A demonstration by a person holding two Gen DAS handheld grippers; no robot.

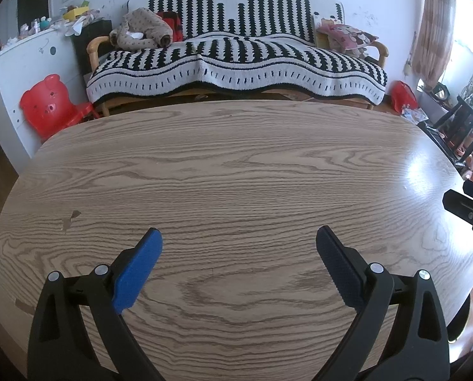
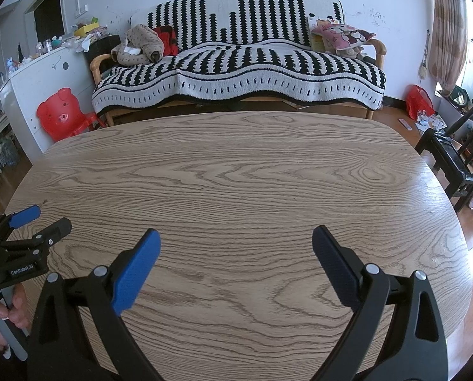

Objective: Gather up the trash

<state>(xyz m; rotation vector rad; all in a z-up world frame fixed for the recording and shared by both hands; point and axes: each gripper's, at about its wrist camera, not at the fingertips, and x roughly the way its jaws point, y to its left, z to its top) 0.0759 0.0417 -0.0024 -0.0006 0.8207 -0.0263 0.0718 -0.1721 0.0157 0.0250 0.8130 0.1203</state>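
Left wrist view: the left gripper hovers over one wooden table, its two blue-padded fingers spread wide and holding nothing; the right gripper is likewise agape and unloaded. Beyond stand one striped sofa and one red chair; no trash shows on the table.

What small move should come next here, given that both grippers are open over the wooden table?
Probably turn toward the floor at the right. The table shows no trash, and the left gripper and right gripper hold nothing, while papers lie scattered by the red bag.
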